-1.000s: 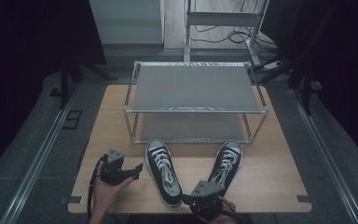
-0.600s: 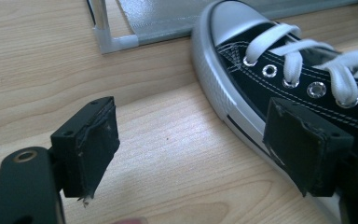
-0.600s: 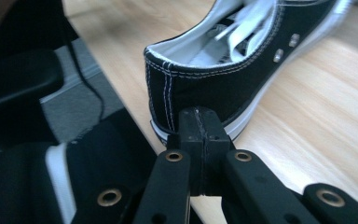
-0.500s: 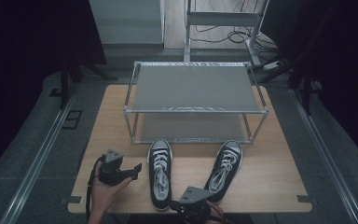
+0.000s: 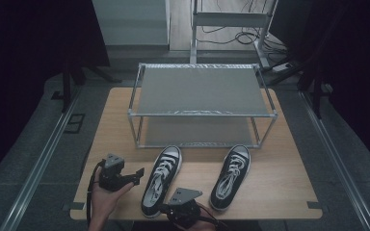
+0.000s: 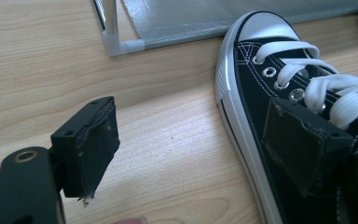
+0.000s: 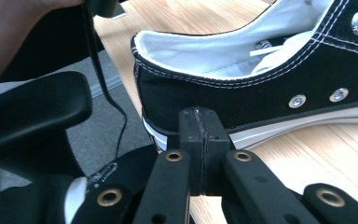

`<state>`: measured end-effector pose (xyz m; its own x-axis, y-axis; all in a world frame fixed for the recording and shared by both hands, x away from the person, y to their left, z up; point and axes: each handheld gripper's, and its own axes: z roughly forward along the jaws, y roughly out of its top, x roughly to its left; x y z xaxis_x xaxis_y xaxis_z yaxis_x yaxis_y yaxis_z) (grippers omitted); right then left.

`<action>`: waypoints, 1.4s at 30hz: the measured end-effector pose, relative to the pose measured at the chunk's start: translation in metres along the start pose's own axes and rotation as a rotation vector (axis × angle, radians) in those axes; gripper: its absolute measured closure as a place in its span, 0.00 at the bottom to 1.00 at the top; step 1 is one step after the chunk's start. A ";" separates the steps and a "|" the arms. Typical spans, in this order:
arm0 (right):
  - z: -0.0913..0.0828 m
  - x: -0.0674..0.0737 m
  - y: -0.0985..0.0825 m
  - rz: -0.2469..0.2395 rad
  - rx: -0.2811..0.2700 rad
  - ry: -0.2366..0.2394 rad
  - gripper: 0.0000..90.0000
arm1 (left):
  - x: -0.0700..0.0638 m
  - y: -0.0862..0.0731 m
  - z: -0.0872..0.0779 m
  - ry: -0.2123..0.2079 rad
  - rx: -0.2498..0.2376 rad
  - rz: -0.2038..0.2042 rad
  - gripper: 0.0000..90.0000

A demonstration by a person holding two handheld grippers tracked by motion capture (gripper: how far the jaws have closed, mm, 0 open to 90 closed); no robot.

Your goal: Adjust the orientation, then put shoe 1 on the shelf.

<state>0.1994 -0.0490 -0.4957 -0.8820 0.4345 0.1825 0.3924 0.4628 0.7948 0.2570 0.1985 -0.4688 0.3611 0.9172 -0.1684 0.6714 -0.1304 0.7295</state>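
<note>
Left shoe [image 5: 161, 179] on the surface [image 5: 270, 187], right gripper [image 7: 199, 140] fingers pressed together at its heel, left gripper [image 5: 136, 174] fingers parted empty beside its toe side.

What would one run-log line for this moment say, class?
left gripper: open, beside left shoe | right gripper: shut, empty, at that shoe's heel | right shoe: untouched | rack: empty

Two hand-held grippers low in the high view, one gaping, one closed.

Left gripper [image 5: 134, 174] at lower left, cradled in an upturned left hand [image 5: 107, 198], jaws parted and aimed toward frame right. Right gripper [image 5: 169, 208] at bottom centre, gripped from below by the right hand [image 5: 203, 222]; pads pressed flat together, nothing between them.
</note>
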 end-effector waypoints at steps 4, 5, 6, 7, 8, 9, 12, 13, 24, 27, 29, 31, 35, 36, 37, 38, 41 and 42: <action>0.004 0.001 0.002 0.002 -0.011 0.005 1.00 | -0.001 0.000 0.000 -0.009 0.000 0.002 0.21; 0.003 0.000 0.001 0.009 -0.005 0.009 1.00 | -0.002 0.000 0.000 -0.022 0.001 0.000 0.22; 0.001 0.000 0.001 0.013 -0.014 0.006 1.00 | -0.002 0.000 0.000 -0.022 0.001 0.000 0.23; -0.001 0.000 0.002 0.013 -0.018 0.001 1.00 | -0.002 0.001 0.000 -0.028 0.000 0.000 0.23; -0.004 0.000 0.003 0.014 -0.027 -0.001 1.00 | -0.002 0.001 -0.001 -0.030 0.000 0.000 0.24; -0.004 0.000 0.003 0.014 -0.027 -0.001 1.00 | -0.002 0.001 -0.001 -0.033 0.000 0.000 0.24; -0.020 0.004 0.006 -0.011 -0.062 -0.035 0.99 | -0.003 0.002 -0.005 -0.046 -0.018 0.001 0.24; -0.031 0.003 0.008 -0.004 -0.082 -0.042 0.99 | -0.004 0.003 -0.008 -0.057 -0.028 -0.001 0.24; -0.092 -0.036 0.002 0.089 -0.145 -0.111 0.94 | -0.025 0.008 -0.017 -0.159 0.009 0.028 0.19; -0.104 -0.045 -0.004 0.104 -0.154 -0.139 0.94 | -0.029 0.009 -0.017 -0.163 0.013 0.033 0.18; -0.110 -0.051 -0.006 0.113 -0.163 -0.153 0.94 | -0.033 0.011 -0.017 -0.177 0.020 0.038 0.17; -0.117 -0.054 -0.008 0.116 -0.168 -0.164 0.94 | -0.039 0.012 -0.015 -0.184 0.032 0.058 0.17; -0.125 -0.059 -0.012 0.118 -0.178 -0.182 0.93 | -0.044 0.014 -0.011 -0.188 0.051 0.074 0.16; -0.130 -0.064 -0.015 0.130 -0.181 -0.197 0.93 | -0.046 0.014 -0.010 -0.191 0.055 0.080 0.16; -0.132 -0.066 -0.016 0.137 -0.182 -0.204 0.93 | -0.047 0.014 -0.008 -0.191 0.060 0.084 0.16; -0.132 -0.066 -0.016 0.137 -0.182 -0.204 0.93 | -0.048 0.014 -0.007 -0.192 0.067 0.086 0.16; -0.137 -0.071 -0.022 0.151 -0.179 -0.224 0.92 | -0.052 0.016 -0.002 -0.191 0.086 0.098 0.16; -0.139 -0.074 -0.024 0.158 -0.175 -0.235 0.91 | -0.053 0.016 0.000 -0.193 0.093 0.099 0.15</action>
<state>0.2184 -0.2000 -0.4479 -0.7215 0.6660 0.1894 0.4513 0.2448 0.8581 0.2485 0.1476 -0.4477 0.5390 0.8106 -0.2288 0.6800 -0.2584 0.6862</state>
